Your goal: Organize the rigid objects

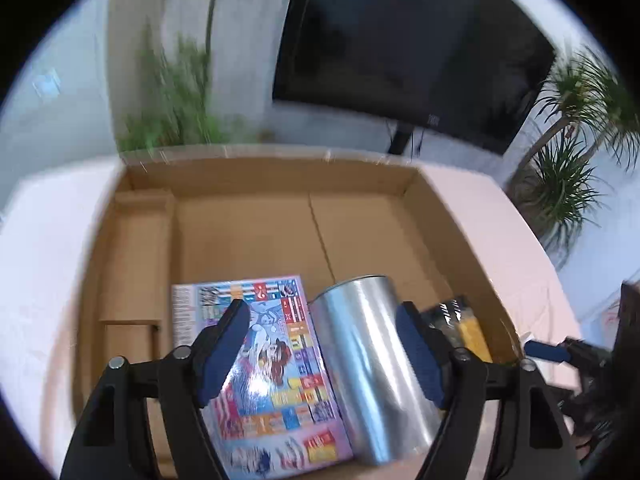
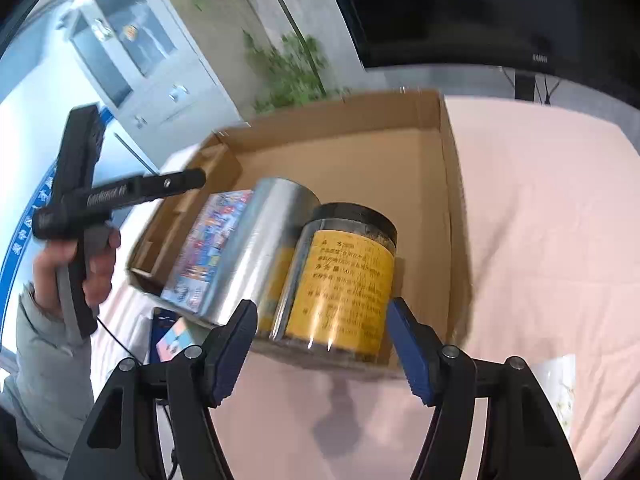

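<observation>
- The left gripper [image 1: 320,344] is hovering over the near end of the cardboard box [image 1: 256,176], its blue-padded fingers [image 1: 222,352] spread wide and gripping nothing.
- Below it, the colourful flat box [image 1: 276,364] is lying face up on the carton floor, near the front wall.
- Just right of that, the silver can [image 1: 372,364] is lying on its side, touching or nearly touching the flat box's edge (hard to call the contact from here).
- Peeking out past the left gripper's right finger, the yellow-labelled jar [image 1: 464,328] is lying on the far side of the can.
- Switching to the right wrist view: the right gripper [image 2: 322,344] is sitting just outside the carton's near wall, jaws wide apart and holding nothing.
- The yellow-labelled jar [image 2: 344,280] is showing between its fingers, on its side with its black lid [image 2: 356,216] pointing away, pressed up beside the silver can [image 2: 264,248].
- The colourful flat box [image 2: 212,248] is lying on the can's other side; the three are sitting in a row along the front of the cardboard box [image 2: 448,184].
- A hand [image 2: 92,268] is gripping the handle of the left gripper's tool at the left of this view.
- The carton is resting on a pale pink tablecloth [image 2: 540,240], with a dark screen [image 1: 408,44] behind.
</observation>
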The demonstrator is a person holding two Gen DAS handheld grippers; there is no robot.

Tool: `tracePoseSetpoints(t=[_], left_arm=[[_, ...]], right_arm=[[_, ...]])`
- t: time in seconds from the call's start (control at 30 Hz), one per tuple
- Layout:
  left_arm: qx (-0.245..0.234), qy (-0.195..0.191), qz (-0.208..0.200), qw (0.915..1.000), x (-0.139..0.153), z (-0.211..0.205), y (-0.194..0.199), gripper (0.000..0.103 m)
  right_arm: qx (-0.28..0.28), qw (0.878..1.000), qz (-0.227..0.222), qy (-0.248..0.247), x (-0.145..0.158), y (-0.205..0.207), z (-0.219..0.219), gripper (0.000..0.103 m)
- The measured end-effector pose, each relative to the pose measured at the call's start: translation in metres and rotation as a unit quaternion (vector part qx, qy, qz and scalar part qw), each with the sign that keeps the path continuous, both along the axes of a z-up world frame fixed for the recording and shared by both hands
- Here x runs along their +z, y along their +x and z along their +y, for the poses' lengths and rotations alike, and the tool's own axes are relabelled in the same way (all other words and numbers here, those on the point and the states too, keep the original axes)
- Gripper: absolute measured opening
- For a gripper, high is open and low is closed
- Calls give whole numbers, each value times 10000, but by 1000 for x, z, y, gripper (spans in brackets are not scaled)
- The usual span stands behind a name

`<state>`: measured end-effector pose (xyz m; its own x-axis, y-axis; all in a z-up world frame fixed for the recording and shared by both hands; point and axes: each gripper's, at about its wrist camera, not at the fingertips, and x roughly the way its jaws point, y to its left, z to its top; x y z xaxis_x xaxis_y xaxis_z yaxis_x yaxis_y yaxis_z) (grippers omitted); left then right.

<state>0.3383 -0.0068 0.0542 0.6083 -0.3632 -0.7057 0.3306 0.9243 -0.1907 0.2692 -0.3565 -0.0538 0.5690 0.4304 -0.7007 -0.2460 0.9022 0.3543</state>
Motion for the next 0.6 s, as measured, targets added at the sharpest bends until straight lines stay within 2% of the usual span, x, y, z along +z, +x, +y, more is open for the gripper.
tracePoseSetpoints(t=[0.03, 0.07, 0.13, 0.2, 0.23, 0.27, 0.33, 0.37, 0.4, 0.47, 0.5, 0.57, 0.6], left_arm=[[95, 23, -321, 9994, 8, -1, -28, 88], [88, 9, -459, 9989, 10, -2, -44, 90], [-57, -24, -607, 9981, 15, -6, -91, 92], [-52, 10, -469, 9989, 13, -4, -114, 92], [-14, 25, -375, 9993, 12, -1, -124, 92], [16, 42, -319, 9995, 12, 2, -129, 92], [156, 147, -241, 9995, 23, 18, -141, 92], [379, 292, -299, 9984, 37, 32, -146, 92], [513, 406, -362, 9972, 47, 41, -150, 92], [705, 937, -574, 9914, 74, 53, -167, 92], [683, 1239, -720, 9873, 84, 53, -174, 92], [388, 1846, -1072, 9762, 94, 44, -192, 92], [290, 1919, -1097, 9748, 94, 40, -195, 92]], right_arm=[[-46, 9999, -147, 71, 1, -10, -7, 90], [-185, 9993, -306, 63, 0, -23, -17, 102], [-636, 9963, -465, -350, -7, -45, -41, 103], [-1001, 9899, -343, -946, -25, -57, -62, 102], [-1213, 9839, -193, -1297, -43, -64, -80, 99], [-1311, 9817, 25, -1379, -57, -68, -94, 95], [-1402, 9807, 511, -1260, -77, -75, -117, 73], [-1380, 9819, 626, -1136, -84, -79, -123, 73], [-1311, 9838, 649, -1033, -90, -86, -126, 72], [-1230, 9815, 638, -1324, -95, -91, -116, 60], [-1158, 9806, 588, -1470, -97, -93, -111, 45], [-714, 9864, 448, -1411, -99, -101, -93, 44], [-371, 9891, 375, -1374, -99, -109, -77, 44]])
